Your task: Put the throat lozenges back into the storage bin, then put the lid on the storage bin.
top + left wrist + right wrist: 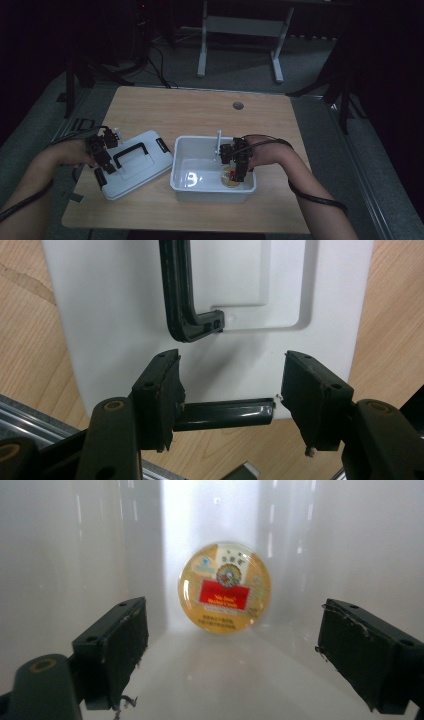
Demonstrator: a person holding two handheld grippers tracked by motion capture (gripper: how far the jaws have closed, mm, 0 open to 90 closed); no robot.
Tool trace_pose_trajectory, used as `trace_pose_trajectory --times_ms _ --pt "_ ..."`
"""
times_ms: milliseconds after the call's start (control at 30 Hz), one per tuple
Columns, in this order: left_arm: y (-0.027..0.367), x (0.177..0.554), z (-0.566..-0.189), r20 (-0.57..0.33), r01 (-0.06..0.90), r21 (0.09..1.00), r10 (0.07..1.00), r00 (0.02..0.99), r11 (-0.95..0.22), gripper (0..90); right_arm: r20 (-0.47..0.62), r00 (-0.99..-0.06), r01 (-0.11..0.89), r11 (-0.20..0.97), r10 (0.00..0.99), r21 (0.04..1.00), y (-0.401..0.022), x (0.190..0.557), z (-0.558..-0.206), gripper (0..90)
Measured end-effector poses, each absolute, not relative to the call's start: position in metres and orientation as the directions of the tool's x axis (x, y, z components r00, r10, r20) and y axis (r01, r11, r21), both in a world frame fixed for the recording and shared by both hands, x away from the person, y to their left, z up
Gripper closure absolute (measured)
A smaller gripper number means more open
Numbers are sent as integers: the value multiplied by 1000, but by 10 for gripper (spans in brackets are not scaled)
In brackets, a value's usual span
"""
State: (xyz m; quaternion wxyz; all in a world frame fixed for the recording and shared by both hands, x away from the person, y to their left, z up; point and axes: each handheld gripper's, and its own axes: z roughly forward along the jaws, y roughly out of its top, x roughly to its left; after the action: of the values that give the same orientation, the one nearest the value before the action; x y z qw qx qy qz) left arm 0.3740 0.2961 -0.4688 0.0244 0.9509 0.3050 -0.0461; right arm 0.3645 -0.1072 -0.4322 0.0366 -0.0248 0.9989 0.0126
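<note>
My right gripper (230,650) hangs spread and empty inside the white bin (186,150), so I should lift straight up, clear of its walls. The round yellow tin (224,587) lies free on the bin floor at centre frame, above and between my jaws, untouched. My left gripper (227,390) is half spread at the lid (110,315) edge, at lower centre of its frame.

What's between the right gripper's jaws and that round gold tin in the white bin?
Nothing. In the right gripper view the open right gripper faces the round gold tin across a bare stretch of the white bin floor, jaws wide and apart from the tin.
</note>
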Motion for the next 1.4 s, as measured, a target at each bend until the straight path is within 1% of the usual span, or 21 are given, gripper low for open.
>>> trace_pose_trajectory --times_ms 67,300,367,467,633,800,1033,1100,1167,1200,1267,1400 --pt "296 374 -469 -101 589 17 585 805 -808 388 -80 -996 -49 999 -47 23 -110 363 -427 120" --pt "296 376 -468 -106 597 28 592 799 -802 368 -127 -992 -27 996 -16 89 -132 365 -396 132" --pt "296 375 -469 -122 593 22 587 801 -805 346 -136 -991 -18 996 -6 88 -140 365 -389 132" --pt "297 375 -469 -127 598 20 591 796 -801 346 -153 -988 5 996 19 91 -154 365 -381 133" --pt "297 375 -466 -110 598 34 592 798 -801 346 -158 -985 52 994 66 93 -179 363 -373 136" --pt "295 377 -467 -109 601 36 594 797 -799 346 -151 -983 93 991 106 94 -201 362 -378 136" --pt "292 379 -470 -107 606 33 600 793 -795 346 -113 -980 154 983 164 97 -236 358 -405 136" --pt "291 379 -471 -101 586 36 581 808 -809 346 -104 -979 168 981 177 96 -243 357 -415 137" --pt "292 379 -472 -96 575 40 569 817 -817 346 -96 -978 174 981 183 91 -245 356 -419 136" --pt "293 381 -473 -83 579 44 575 814 -814 346 -87 -978 180 980 188 86 -248 355 -425 137" --pt "292 382 -474 -85 579 42 574 814 -814 346 -62 -980 187 980 191 66 -253 355 -439 137" --pt "291 385 -479 -75 582 21 579 812 -813 351 -51 -979 196 979 199 54 -255 355 -447 138"
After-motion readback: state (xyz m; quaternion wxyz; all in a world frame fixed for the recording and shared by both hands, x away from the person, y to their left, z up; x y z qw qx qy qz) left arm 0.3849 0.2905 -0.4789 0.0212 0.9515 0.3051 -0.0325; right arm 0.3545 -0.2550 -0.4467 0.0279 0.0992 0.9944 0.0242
